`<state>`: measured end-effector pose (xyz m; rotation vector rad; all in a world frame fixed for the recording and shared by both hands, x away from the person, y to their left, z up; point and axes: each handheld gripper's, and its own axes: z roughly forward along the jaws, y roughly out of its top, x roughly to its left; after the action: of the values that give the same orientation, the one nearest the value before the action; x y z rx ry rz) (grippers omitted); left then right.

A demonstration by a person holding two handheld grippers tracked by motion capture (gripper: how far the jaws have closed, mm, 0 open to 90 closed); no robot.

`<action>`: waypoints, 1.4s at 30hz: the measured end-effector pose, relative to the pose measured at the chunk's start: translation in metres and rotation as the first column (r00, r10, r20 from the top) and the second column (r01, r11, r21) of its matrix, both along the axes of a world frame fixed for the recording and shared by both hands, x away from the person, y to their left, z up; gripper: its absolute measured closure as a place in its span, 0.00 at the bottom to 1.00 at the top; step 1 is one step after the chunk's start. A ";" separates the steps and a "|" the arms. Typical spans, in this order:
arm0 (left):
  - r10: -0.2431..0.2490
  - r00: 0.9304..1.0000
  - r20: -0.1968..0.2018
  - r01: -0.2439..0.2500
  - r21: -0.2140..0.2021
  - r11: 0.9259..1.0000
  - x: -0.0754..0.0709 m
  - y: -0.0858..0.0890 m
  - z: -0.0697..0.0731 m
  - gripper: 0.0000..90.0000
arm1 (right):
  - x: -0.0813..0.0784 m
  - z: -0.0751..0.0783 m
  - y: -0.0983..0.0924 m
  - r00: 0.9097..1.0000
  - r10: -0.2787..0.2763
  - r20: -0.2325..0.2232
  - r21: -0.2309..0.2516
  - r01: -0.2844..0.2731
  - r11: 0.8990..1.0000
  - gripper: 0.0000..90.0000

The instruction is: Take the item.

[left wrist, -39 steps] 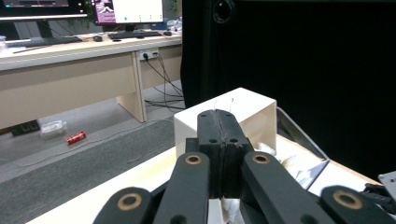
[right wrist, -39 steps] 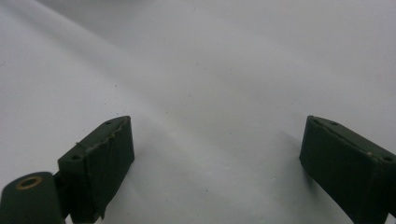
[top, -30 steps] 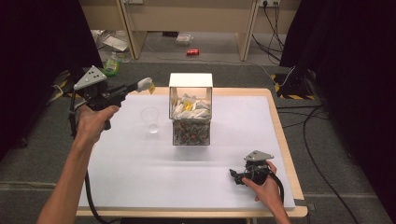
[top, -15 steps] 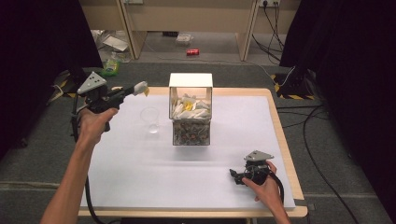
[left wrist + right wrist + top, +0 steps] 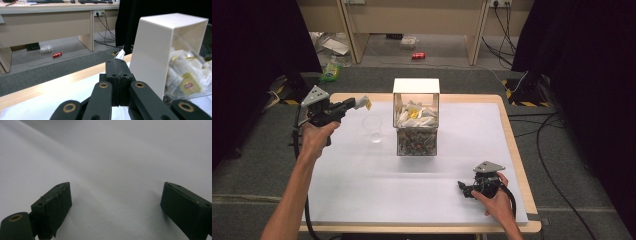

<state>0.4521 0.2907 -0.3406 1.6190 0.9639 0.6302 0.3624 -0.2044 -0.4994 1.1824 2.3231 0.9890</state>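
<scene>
Teabag hangs pinched in the left claw, up in the air w/ its yellow tag at the tip. Clear cup stands on the worktop just below and a bit to the right of it, so the drop looks like down and slightly right. Box of teabags sits right beside the cup, so not much room on that side. Right claw rests far off near the front edge, wide open, holding nothing. Left hand is way nearer.
</scene>
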 end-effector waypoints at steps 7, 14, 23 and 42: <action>0.005 1.000 -0.027 -0.005 0.013 1.000 0.002 0.001 -0.015 0.99 | 0.000 0.000 0.000 1.000 0.001 0.002 0.000 -0.001 1.000 0.12; 0.004 0.998 -0.058 -0.004 0.014 1.000 0.004 0.000 -0.029 0.99 | 0.000 0.000 0.000 1.000 0.002 0.004 -0.002 -0.002 1.000 0.12; 0.004 0.995 -0.095 -0.004 0.008 1.000 0.006 -0.002 -0.044 0.99 | 0.000 0.000 0.000 1.000 0.003 0.007 -0.005 -0.003 1.000 0.12; 0.002 0.987 -0.159 0.006 0.054 0.999 0.019 -0.014 -0.058 0.99 | 0.000 0.000 0.000 1.000 0.001 0.002 -0.001 -0.001 1.000 0.12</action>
<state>0.4708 0.2763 -0.3989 1.7386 1.0693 0.5356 0.3625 -0.2044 -0.4995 1.1797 2.3227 0.9894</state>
